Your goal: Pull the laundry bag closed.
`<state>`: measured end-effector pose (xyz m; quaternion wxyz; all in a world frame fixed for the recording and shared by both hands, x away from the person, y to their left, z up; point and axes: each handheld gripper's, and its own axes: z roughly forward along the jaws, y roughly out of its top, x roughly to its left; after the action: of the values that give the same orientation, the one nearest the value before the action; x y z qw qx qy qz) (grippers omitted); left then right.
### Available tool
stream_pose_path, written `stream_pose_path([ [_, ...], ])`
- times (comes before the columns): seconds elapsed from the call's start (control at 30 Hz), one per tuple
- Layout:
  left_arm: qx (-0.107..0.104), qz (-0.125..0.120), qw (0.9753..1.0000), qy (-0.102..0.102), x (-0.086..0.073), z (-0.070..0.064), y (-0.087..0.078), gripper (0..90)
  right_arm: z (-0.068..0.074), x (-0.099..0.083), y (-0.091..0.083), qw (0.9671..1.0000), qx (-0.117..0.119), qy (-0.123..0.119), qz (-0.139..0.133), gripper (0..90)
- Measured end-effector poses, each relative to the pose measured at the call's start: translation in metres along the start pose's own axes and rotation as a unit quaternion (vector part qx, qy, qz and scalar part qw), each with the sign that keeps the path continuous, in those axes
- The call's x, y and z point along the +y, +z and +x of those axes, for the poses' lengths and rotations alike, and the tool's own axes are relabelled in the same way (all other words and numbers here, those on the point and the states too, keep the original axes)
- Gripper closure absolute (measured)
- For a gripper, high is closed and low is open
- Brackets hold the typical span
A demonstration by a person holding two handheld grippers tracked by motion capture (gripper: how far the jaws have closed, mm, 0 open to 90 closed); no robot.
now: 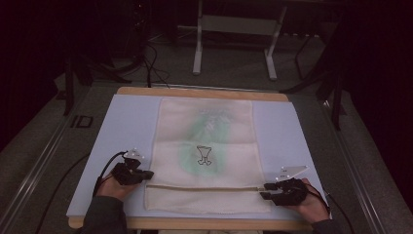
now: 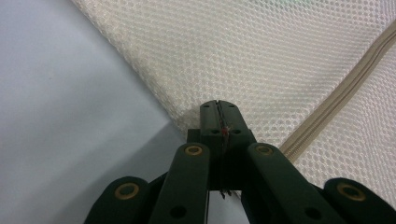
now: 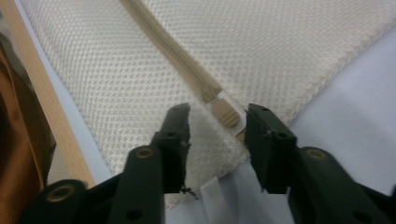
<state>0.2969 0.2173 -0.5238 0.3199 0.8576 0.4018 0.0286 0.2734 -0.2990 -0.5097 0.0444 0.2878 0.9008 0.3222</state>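
Note:
A cream mesh bag (image 1: 204,146) lies flat on a pale blue mat (image 1: 122,126), with a zipper (image 1: 202,186) running across near its front edge. Something green shows faintly through the mesh, under a small black-outlined figure (image 1: 204,155). My left gripper (image 1: 148,174) is at the bag's left edge, close to the zipper's left end. In the left gripper view it (image 2: 218,106) is shut, its tips pinching the rim of the mesh (image 2: 280,56). My right gripper (image 1: 265,191) is at the zipper's right end. It (image 3: 219,113) stands open, with the tan zipper pull (image 3: 225,113) between its jaws.
The mat lies on a wooden board (image 1: 195,91) whose front edge (image 3: 42,102) runs close behind the right gripper. A metal stand (image 1: 197,48) and cables are on the floor beyond the table. Bare mat flanks the bag on both sides.

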Motion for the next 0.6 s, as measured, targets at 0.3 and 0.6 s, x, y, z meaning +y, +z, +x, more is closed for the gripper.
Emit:
stream_pose_path([
  [0.3, -0.018, -0.01, 0.9997, 0.012, -0.003, 0.001, -0.004, 88.5, -0.01, -0.004, -0.001, 0.9984, -0.032, 0.037, -0.03, 50.9],
  [0.6, -0.011, -0.028, 0.9994, 0.017, -0.004, 0.001, -0.008, 86.8, -0.017, -0.009, -0.004, 0.9941, -0.067, 0.062, -0.058, 50.7],
])
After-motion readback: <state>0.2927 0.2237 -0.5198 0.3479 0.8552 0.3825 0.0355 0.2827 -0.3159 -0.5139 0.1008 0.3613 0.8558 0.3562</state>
